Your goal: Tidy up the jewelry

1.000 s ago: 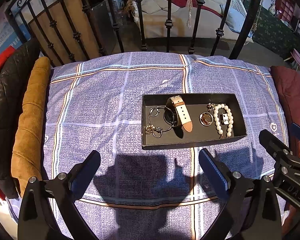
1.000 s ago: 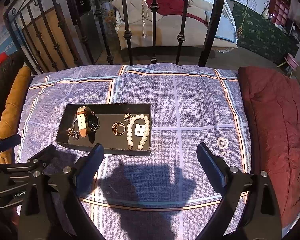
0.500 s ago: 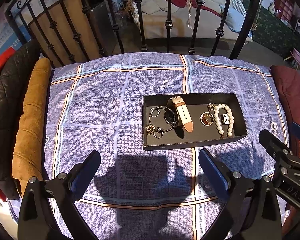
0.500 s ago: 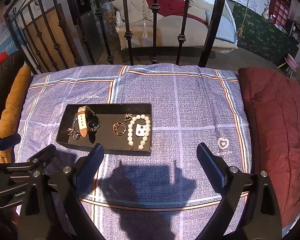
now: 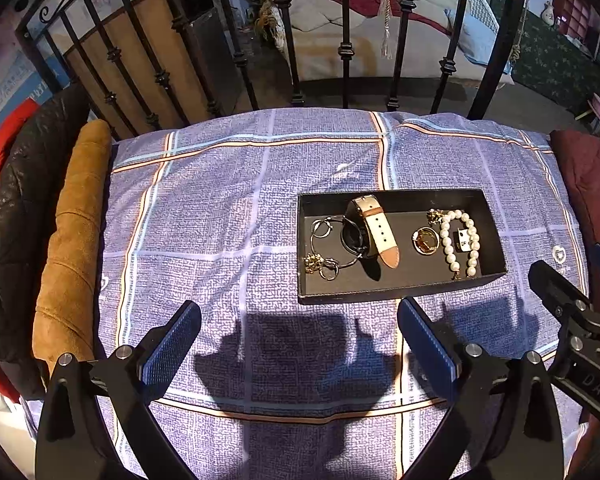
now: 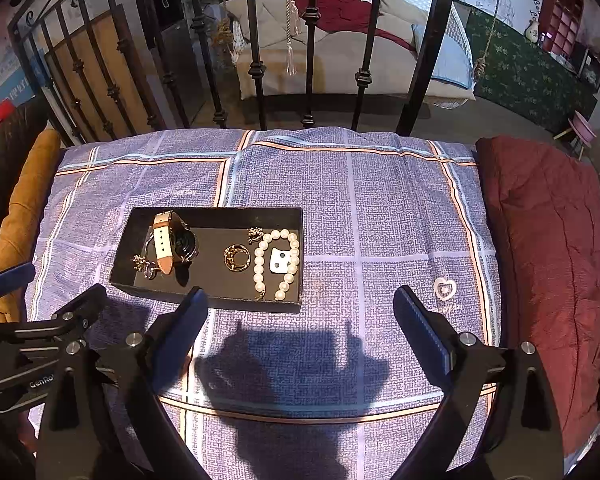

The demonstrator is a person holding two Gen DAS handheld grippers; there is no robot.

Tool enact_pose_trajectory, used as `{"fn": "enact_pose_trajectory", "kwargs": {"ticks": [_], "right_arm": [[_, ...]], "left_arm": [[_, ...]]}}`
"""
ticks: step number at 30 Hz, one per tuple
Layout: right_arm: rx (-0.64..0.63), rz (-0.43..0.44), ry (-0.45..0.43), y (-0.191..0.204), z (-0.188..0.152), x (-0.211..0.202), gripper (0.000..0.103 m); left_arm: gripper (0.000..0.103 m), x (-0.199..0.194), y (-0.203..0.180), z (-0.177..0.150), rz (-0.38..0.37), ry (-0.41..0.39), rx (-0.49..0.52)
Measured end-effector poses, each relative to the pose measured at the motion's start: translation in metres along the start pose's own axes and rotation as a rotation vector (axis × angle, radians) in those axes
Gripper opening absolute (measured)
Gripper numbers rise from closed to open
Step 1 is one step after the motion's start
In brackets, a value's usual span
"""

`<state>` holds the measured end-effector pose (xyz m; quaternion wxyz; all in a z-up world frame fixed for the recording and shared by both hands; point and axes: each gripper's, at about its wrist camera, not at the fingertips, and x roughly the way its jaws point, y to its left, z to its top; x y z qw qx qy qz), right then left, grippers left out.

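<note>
Nearest the cameras, the left hand-held gripper (image 5: 298,338) is hanging released above the checked purple cloth (image 5: 228,216), its blue-padded fingers (image 5: 172,346) spread wide with nothing between them. The right hand-held gripper (image 6: 300,324) is hovering beside it, likewise spread wide and empty, and both are casting dark shadows on the cloth just below.

Just beyond the fingertips, a shallow black tray (image 5: 396,292) is lying flat on the cloth. Inside it, toward its left end, a watch (image 5: 374,228) with a cream and tan strap is resting partly over a thin wire bangle (image 5: 332,248) carrying small gold charms. Near the middle a gold ring (image 5: 425,241) is sitting on the tray floor, and toward the right end a pearl bracelet (image 5: 460,242) is curving around a small white earring card (image 6: 279,261).

An ochre cushion (image 5: 72,248) is lying along the cloth's left edge and a maroon quilt (image 6: 540,248) along its right. Farther back, black iron railing (image 5: 346,40) is standing upright across the far edge.
</note>
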<state>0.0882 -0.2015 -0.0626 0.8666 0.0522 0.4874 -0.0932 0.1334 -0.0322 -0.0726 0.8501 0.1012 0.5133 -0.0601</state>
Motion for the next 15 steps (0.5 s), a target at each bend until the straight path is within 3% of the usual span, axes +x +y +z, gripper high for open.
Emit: {"fn": "enact_pose_trajectory", "kwargs": {"ticks": [4, 7, 15], "right_arm": [[-0.001, 0.001, 0.003, 0.0, 0.0, 0.001, 0.092], [0.006, 0.0, 0.002, -0.001, 0.0, 0.001, 0.092], [0.007, 0.003, -0.001, -0.001, 0.001, 0.002, 0.092]], "left_arm": [[0.093, -0.002, 0.005, -0.002, -0.106, -0.02, -0.035], [0.097, -0.005, 0.005, -0.001, -0.125, -0.036, -0.031], [0.097, -0.003, 0.01, 0.003, 0.054, -0.031, -0.036]]}}
